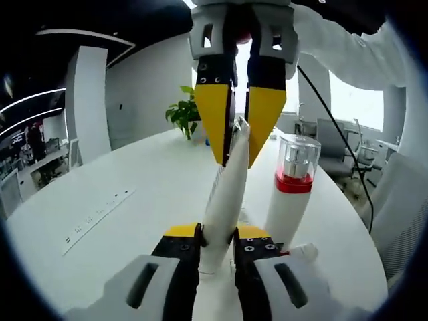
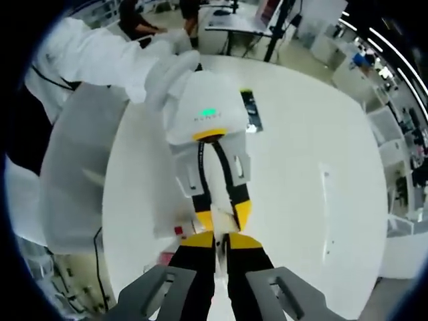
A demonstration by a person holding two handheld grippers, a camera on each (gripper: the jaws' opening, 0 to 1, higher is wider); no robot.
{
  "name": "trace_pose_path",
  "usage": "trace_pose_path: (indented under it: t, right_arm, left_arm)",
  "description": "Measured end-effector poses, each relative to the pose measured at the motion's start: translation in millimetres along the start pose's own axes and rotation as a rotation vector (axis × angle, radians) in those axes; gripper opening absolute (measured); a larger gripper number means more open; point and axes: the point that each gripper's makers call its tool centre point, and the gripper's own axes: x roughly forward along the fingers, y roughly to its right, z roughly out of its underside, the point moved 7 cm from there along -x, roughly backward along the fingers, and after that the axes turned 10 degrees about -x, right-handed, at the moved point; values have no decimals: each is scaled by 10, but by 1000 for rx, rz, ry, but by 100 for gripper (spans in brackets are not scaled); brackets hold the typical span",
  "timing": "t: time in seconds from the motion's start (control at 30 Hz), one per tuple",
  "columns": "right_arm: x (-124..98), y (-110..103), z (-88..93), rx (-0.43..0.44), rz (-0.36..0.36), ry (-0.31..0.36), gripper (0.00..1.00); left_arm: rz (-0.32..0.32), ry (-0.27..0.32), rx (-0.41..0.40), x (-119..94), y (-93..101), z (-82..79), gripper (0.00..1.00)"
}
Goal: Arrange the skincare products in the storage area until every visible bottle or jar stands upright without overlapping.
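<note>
A white squeeze tube [image 1: 224, 194] stands upright on the white table [image 1: 134, 194], crimped end up. My left gripper [image 1: 216, 234] is shut on its lower body. My right gripper [image 1: 237, 160] comes down from above, and its yellow fingers [image 1: 214, 120] pinch the tube's crimped top. Just right of the tube stands an upright white bottle [image 1: 294, 194] with a red band and a clear cap. A small white item [image 1: 304, 251] lies at its foot. In the right gripper view, my right gripper [image 2: 223, 239] meets the left gripper [image 2: 223, 221] tip to tip above the table [image 2: 307, 167].
A potted plant [image 1: 184, 114] stands at the table's far edge. A flush socket strip [image 1: 97, 217] runs along the left. Office chairs [image 1: 334, 144] stand beyond the right edge. A dark flat object [image 2: 251, 110] lies on the table, and a white sleeve [image 2: 100, 57] shows.
</note>
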Motion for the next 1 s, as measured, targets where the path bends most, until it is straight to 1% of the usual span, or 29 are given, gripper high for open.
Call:
trace_pose_path:
  t: [0.2,0.3,0.4,0.6,0.67,0.7,0.77,0.87,0.9,0.93,1.0]
  right_arm:
    - [-21,-8,35,13,-16,-11,0]
    - [-16,-17,16,15,-20,-9,0]
    - [-18,-43,-5,12,-29,-15,0]
    - [-20,-65,-41,11,-44,-16,0]
    - [-22,-88,-57,15,-50,-15,0]
    - [-23,-95,-63,14,-51,-15,0]
    - [-23,-114,-73,13,-57,-13,0]
    - [-22,-138,-84,10,-64,-13,0]
    - [-21,-147,-93,10,-67,-13,0]
    - [-20,-153,-97,10,-69,-13,0]
    - [-18,-180,-119,4,-78,-17,0]
  left_arm:
    - [15,-18,-9,38,-46,-17,14]
    - [21,-23,-23,31,-145,-1,14]
    - [32,-33,-27,17,-88,-4,14]
    - [49,-49,-29,-13,-71,9,14]
    - [55,-54,-27,-25,-35,11,14]
    - [58,-59,-24,-40,55,3,14]
    - [65,-65,-22,-58,136,-1,14]
    - [74,-73,-23,-75,177,4,14]
    - [75,-75,-24,-80,135,11,14]
    - [76,-77,-25,-85,140,15,14]
    - [78,-80,-29,-103,223,14,14]
